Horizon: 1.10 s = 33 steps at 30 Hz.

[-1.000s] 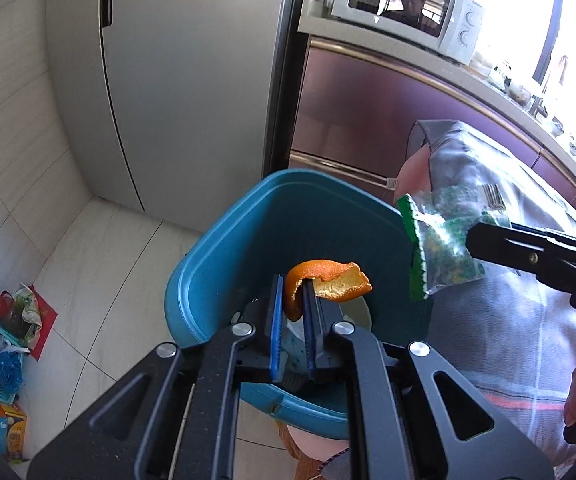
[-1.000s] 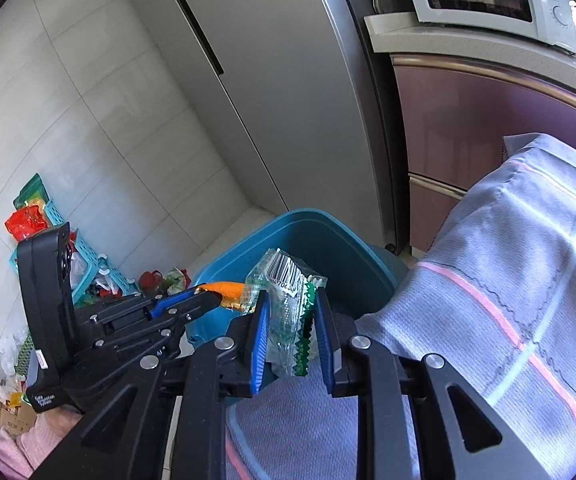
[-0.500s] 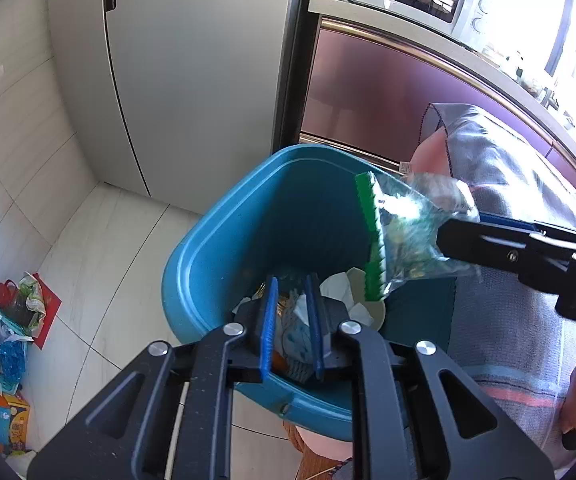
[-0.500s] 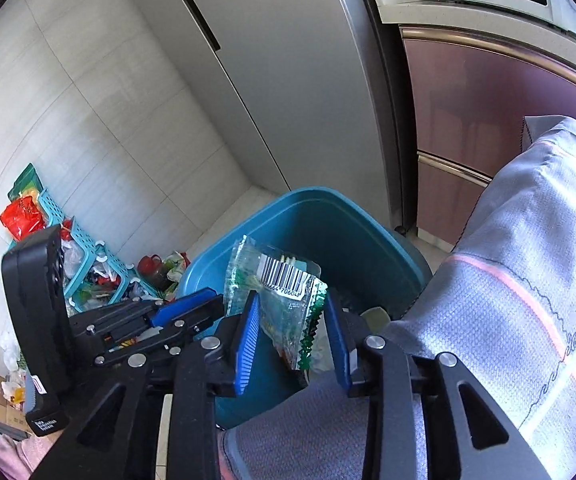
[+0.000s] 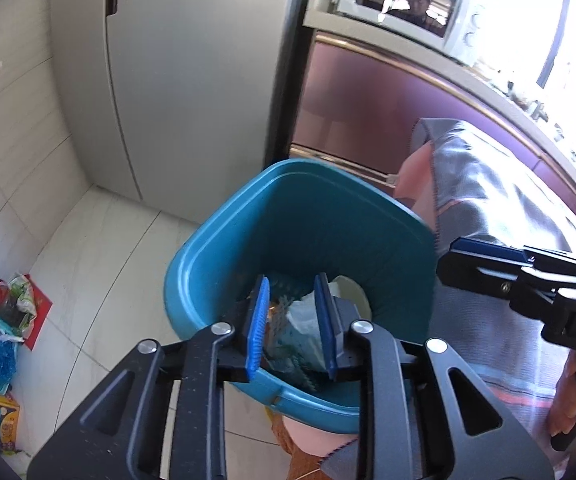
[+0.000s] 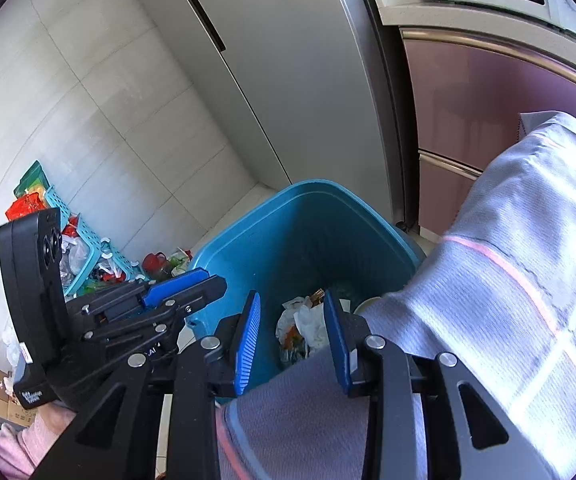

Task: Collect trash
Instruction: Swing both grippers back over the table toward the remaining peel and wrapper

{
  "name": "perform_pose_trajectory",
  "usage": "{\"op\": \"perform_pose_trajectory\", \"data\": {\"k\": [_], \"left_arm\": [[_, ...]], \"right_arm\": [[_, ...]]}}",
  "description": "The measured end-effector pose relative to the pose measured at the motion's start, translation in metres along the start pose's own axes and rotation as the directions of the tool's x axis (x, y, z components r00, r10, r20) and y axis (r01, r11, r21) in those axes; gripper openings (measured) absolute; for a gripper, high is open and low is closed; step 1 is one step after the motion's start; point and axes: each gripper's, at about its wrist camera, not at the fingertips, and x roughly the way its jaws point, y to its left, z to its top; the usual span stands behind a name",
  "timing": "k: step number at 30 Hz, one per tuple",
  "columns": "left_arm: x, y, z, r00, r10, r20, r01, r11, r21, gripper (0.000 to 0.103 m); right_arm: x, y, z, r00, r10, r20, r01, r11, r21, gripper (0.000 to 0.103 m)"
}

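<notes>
Both grippers over blue bin (image 5: pixel 215 240), empty. Left gripper (image 5: pixel 294 320) jaws opening, nothing between; right gripper (image 6: pixel 292 338) jaws apart. Trash (image 6: pixel 304 326) lies in bin bottom, straight below both; floor litter (image 6: pixel 87 256) off left, nearer left gripper.

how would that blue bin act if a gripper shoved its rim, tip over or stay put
The blue bin looks like thin plastic and holds only light scraps such as crumpled tissue, so it would probably slide or tip easily. Its tall, narrowing shape suggests tipping; the cloth-covered edge beside it might brace it.

Teal bin (image 5: pixel 223 248), grey cloth (image 6: pixel 528 280) (pink stripes), purple cabinet (image 5: pixel 368 112)
</notes>
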Motion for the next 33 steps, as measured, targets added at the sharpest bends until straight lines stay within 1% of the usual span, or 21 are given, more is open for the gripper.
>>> {"op": "perform_pose_trajectory", "data": {"k": [5, 9, 13, 17, 21, 23, 27, 28, 33], "left_arm": [[-0.017, -0.023, 0.001, 0.996, -0.078, 0.042, 0.075, 0.995, 0.061, 0.035], [-0.03, -0.05, 0.0, 0.985, -0.16, 0.068, 0.151, 0.98, 0.127, 0.042], [-0.041, -0.087, -0.003, 0.967, -0.244, 0.077, 0.223, 0.951, 0.212, 0.044], [-0.046, -0.131, -0.005, 0.948, -0.314, 0.06, 0.285, 0.915, 0.286, 0.044], [-0.047, -0.174, -0.011, 0.93, -0.368, 0.016, 0.341, 0.876, 0.34, 0.044], [-0.046, -0.195, -0.015, 0.923, -0.386, -0.005, 0.361, 0.858, 0.366, 0.044], [-0.047, -0.24, -0.026, 0.906, -0.42, -0.047, 0.399, 0.812, 0.426, 0.044], [-0.046, -0.25, -0.03, 0.903, -0.426, -0.056, 0.406, 0.801, 0.44, 0.044], [-0.044, -0.3, -0.036, 0.885, -0.456, -0.096, 0.438, 0.744, 0.504, 0.044]], "right_arm": [[-0.032, -0.005, -0.014, 0.998, -0.004, 0.057, 0.004, 1.0, -0.003, 0.033], [-0.065, -0.016, -0.03, 0.993, -0.026, 0.116, 0.024, 1.0, 0.019, 0.034], [-0.105, -0.039, -0.051, 0.981, -0.07, 0.182, 0.057, 0.996, 0.075, 0.034], [-0.145, -0.066, -0.076, 0.961, -0.147, 0.235, 0.113, 0.982, 0.154, 0.034], [-0.186, -0.096, -0.105, 0.931, -0.246, 0.27, 0.182, 0.953, 0.242, 0.034], [-0.206, -0.112, -0.122, 0.916, -0.284, 0.283, 0.201, 0.936, 0.289, 0.034], [-0.243, -0.139, -0.151, 0.875, -0.37, 0.313, 0.244, 0.894, 0.376, 0.034], [-0.251, -0.144, -0.156, 0.863, -0.391, 0.32, 0.254, 0.883, 0.395, 0.034], [-0.296, -0.169, -0.193, 0.784, -0.511, 0.352, 0.308, 0.813, 0.495, 0.034]]}}
